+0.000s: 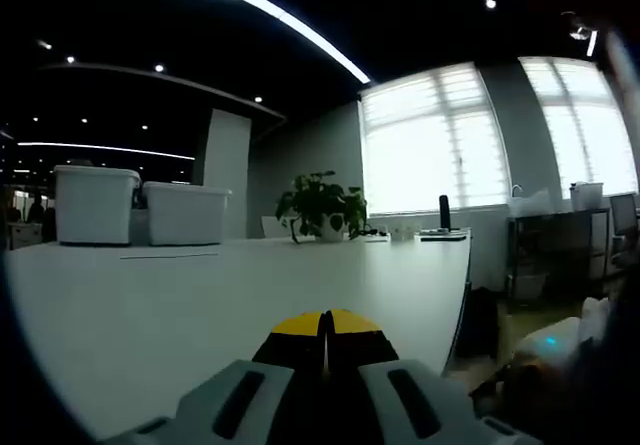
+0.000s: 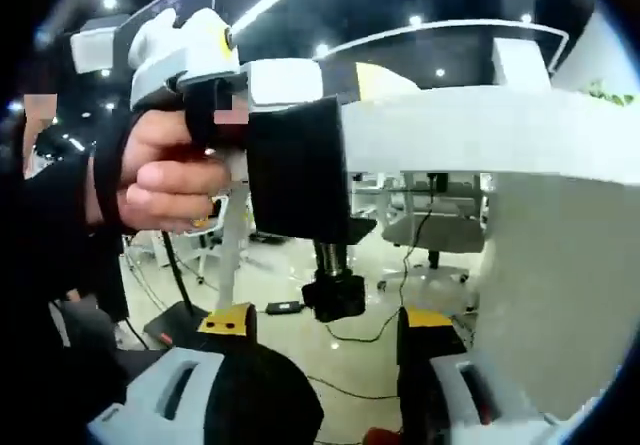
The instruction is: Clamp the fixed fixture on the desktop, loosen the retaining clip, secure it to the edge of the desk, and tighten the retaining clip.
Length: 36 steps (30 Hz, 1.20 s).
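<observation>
The fixture (image 2: 298, 170), a black block-shaped clamp, sits on the edge of the white desk (image 2: 480, 125) in the right gripper view, its body hanging below the desktop's rim. A black screw stem with a round knob (image 2: 333, 293) points down from its underside. How the clamp's upper part meets the desktop cannot be made out, since the left gripper's white body covers it.

The left gripper (image 2: 185, 50) enters that view from the left, held by a hand (image 2: 160, 180) in a dark sleeve; its front end lies against the top of the fixture, but its tips are hidden there. In the left gripper view, the left gripper (image 1: 324, 333) shows yellow-tipped black jaws pressed together with only a thin seam between them, resting low over the near edge of the desk (image 1: 200, 295); whatever lies under them is hidden.

The right gripper (image 2: 328, 323) stands below the fixture with its jaws spread wide, one to each side of the knob and not touching it.

At the far end of the desktop stand two white bins (image 1: 135, 205), a potted plant (image 1: 322, 205) and a small dark upright object too small to identify. Beneath the desk, cables (image 2: 400, 315) trail on the pale floor.
</observation>
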Tool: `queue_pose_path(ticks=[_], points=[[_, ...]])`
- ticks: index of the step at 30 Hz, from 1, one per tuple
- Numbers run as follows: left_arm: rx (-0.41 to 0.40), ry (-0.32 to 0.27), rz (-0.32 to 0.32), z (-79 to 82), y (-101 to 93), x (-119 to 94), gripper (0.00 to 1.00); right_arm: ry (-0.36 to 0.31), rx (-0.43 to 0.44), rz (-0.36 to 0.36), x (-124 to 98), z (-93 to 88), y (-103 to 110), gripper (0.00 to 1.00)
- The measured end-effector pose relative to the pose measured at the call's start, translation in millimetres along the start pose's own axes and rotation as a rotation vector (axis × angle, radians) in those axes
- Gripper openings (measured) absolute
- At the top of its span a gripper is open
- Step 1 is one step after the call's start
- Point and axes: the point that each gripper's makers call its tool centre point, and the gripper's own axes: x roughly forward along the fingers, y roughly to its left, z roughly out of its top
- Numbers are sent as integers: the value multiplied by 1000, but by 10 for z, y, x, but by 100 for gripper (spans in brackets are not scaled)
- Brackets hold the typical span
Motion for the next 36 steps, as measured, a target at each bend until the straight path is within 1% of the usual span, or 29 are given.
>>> queue_pose_path(ticks=[1, 3, 6, 8, 10, 13, 14, 15, 18, 19, 22, 24, 26, 28, 32, 35, 36], points=[[2, -3, -1, 5, -6, -3, 1, -22, 11, -26, -3, 40, 13, 48], [6, -7, -5, 15, -19, -8, 1, -25, 31, -72, -17, 83, 37, 49], [9, -8, -15, 23, -39, -15, 1, -24, -3, -109, 0, 153, 72, 51], [12, -11, -15, 30, -44, -18, 1, -30, -7, -121, 14, 193, 78, 51], [12, -11, -15, 33, -47, -20, 1, -28, -13, -149, 32, 205, 38, 51], [14, -13, -15, 39, -52, -24, 1, -7, 8, -189, 77, 164, -45, 51], [14, -13, -15, 40, -53, -25, 1, 5, 27, -195, 97, 134, -59, 51], [14, -14, -15, 41, -53, -27, 1, 12, 64, -209, 111, 108, -76, 50], [16, -16, -15, 44, -54, -31, 1, 1, 60, -247, 152, 133, -90, 49], [17, -17, -15, 46, -54, -33, 1, -1, 57, -255, 155, 139, -80, 48], [18, -19, -14, 48, -51, -34, 1, -6, 44, -275, 151, 149, -66, 38], [20, -20, -14, 49, -50, -35, 1, -6, 50, -288, 150, 141, -89, 31], [20, -21, -15, 48, -47, -35, 1, -11, 60, -302, 144, 142, -115, 28], [21, -22, -15, 48, -43, -36, 1, -13, 69, -308, 152, 143, -126, 26], [22, -24, -15, 50, -38, -39, 1, -14, 61, -326, 160, 145, -131, 26], [23, -24, -15, 50, -34, -39, 1, 11, 30, -351, 187, 111, -138, 27], [23, -24, -15, 49, -33, -38, 1, 11, 20, -356, 207, 110, -146, 27]])
